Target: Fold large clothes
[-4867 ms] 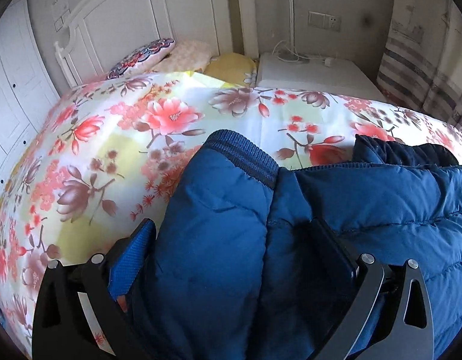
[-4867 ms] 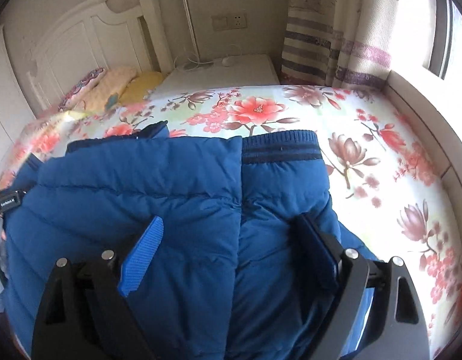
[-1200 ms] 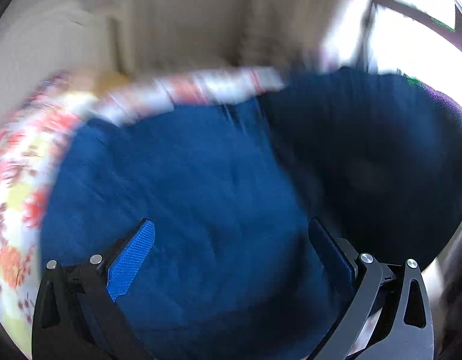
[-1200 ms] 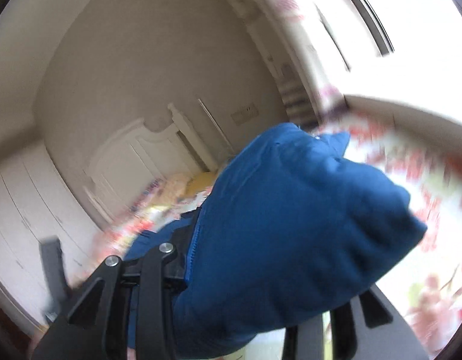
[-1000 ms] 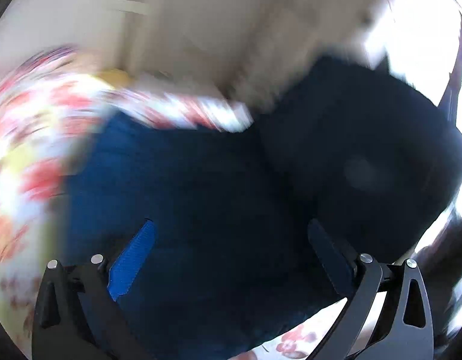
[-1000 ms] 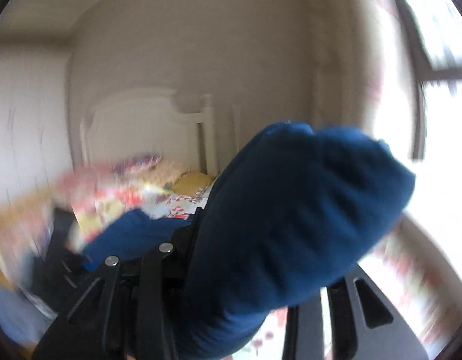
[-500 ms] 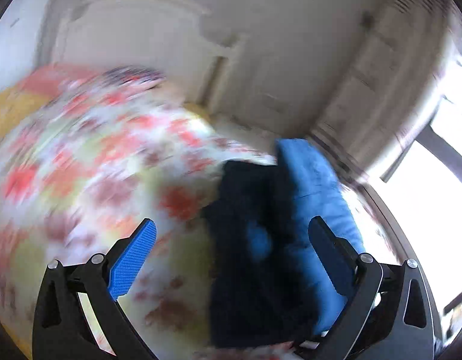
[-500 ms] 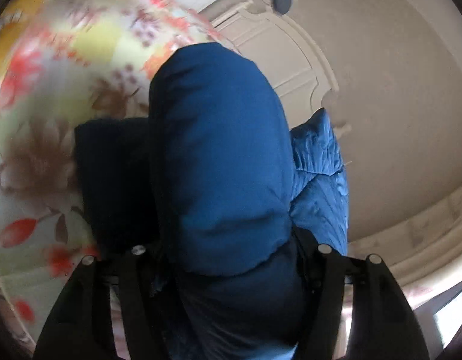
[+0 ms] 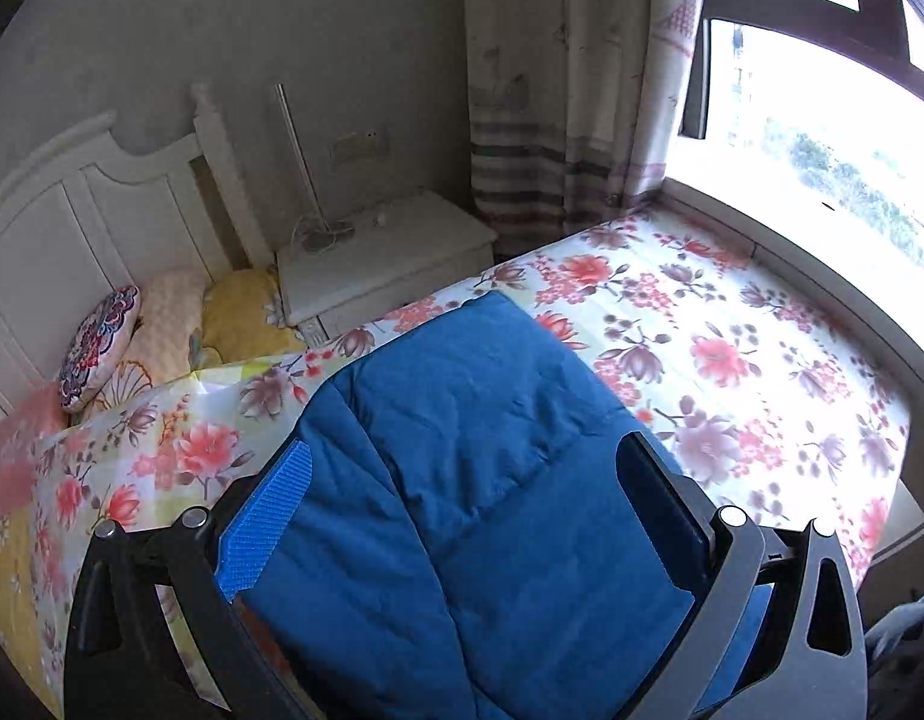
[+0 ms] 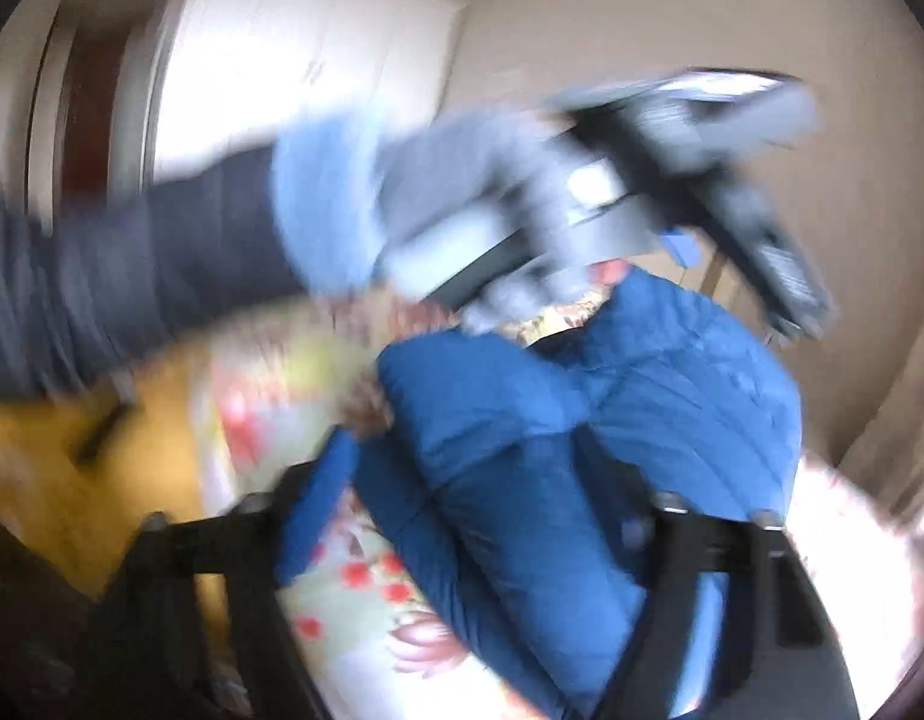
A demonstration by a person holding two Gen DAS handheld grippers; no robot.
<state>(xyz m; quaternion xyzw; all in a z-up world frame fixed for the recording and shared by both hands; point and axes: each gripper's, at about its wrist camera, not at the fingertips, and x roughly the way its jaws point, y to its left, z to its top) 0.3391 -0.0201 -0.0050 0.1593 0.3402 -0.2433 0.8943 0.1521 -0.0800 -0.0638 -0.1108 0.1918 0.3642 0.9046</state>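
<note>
A blue quilted jacket (image 9: 462, 480) lies folded on the flowered bed sheet (image 9: 732, 372). My left gripper (image 9: 462, 498) is open, its jaws wide apart on either side of the jacket, just above it. In the blurred right wrist view the same jacket (image 10: 612, 420) lies on the sheet, and my right gripper (image 10: 480, 498) stands open over its near end. The other hand-held gripper (image 10: 690, 204) and the person's arm (image 10: 162, 246) show above the jacket there.
A white headboard (image 9: 72, 222) with pillows (image 9: 102, 342) stands at the left. A white nightstand (image 9: 384, 258) sits behind the bed. A striped curtain (image 9: 552, 90) and a bright window (image 9: 822, 120) are at the right, beside the bed's edge.
The right gripper, which carried the jacket through the air shut on it, now stands open over it. The jacket now lies on the bed. Both cameras swung back toward the bed.
</note>
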